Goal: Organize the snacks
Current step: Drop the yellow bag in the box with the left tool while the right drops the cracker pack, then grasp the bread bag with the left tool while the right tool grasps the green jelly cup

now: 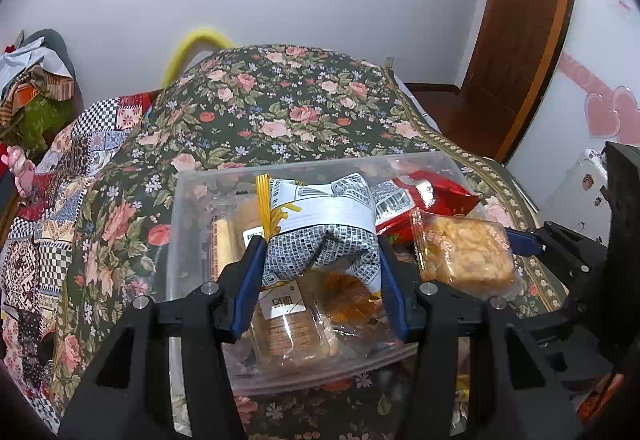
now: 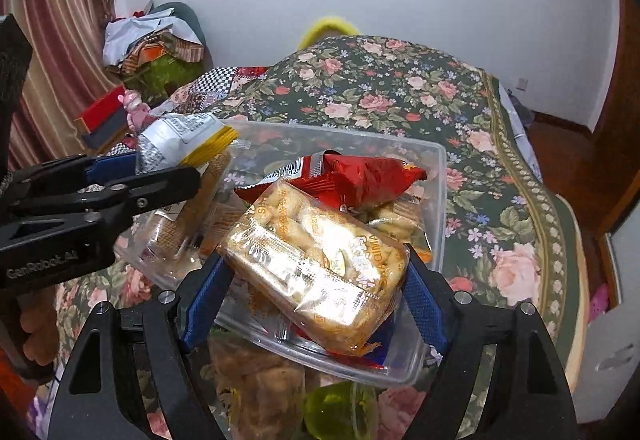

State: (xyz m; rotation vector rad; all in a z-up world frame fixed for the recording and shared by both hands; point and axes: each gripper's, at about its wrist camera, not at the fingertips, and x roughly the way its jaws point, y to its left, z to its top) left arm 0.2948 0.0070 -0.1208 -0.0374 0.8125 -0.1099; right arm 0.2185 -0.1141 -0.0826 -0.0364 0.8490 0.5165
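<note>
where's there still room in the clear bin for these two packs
The clear bin has bare floor only along its far wall, behind the red snack bag. Near and middle parts are piled with cracker packs. Open floral bedspread lies beyond the bin.

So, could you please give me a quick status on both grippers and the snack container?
Left gripper shut on white-and-yellow snack bag. Right gripper shut on clear-wrapped pastry block. Both over clear plastic container, already crowded; red foil packet on top.
</note>
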